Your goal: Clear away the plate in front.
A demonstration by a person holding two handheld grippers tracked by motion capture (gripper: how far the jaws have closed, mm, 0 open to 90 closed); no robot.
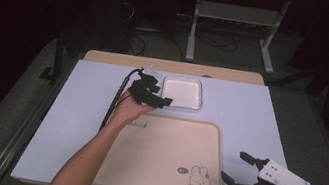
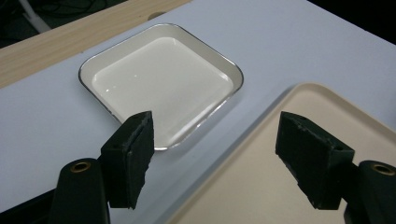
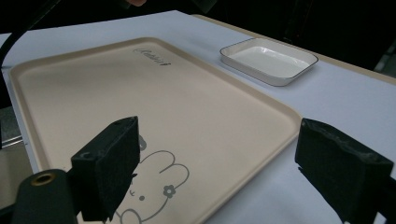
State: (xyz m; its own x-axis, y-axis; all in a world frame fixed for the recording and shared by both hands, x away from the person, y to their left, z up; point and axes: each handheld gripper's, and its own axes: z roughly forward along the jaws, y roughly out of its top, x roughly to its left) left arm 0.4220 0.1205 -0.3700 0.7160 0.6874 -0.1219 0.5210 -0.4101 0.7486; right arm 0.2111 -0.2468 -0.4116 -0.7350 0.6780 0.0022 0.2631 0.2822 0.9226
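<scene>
A white square dish (image 1: 182,92) sits on the table (image 1: 250,112) just beyond a beige tray (image 1: 162,155). The left gripper (image 1: 159,94) hovers at the dish's near-left edge, jaws wide and empty. The right gripper (image 1: 236,168) hangs wide open, empty, beside the tray's right rim.

The work surface is a table (image 1: 250,112) covered by a pale lavender-white sheet; a strip of light wood is left exposed along its far edge. Two items are carried directly on the sheet. A large beige tray (image 1: 162,153) is laid flat on the near half, with a rabbit drawing printed at one corner and script lettering at the opposite one. A small square white dish (image 1: 182,92) with a thin dark rim is set just beyond the tray's far edge, near it but apart.
</scene>
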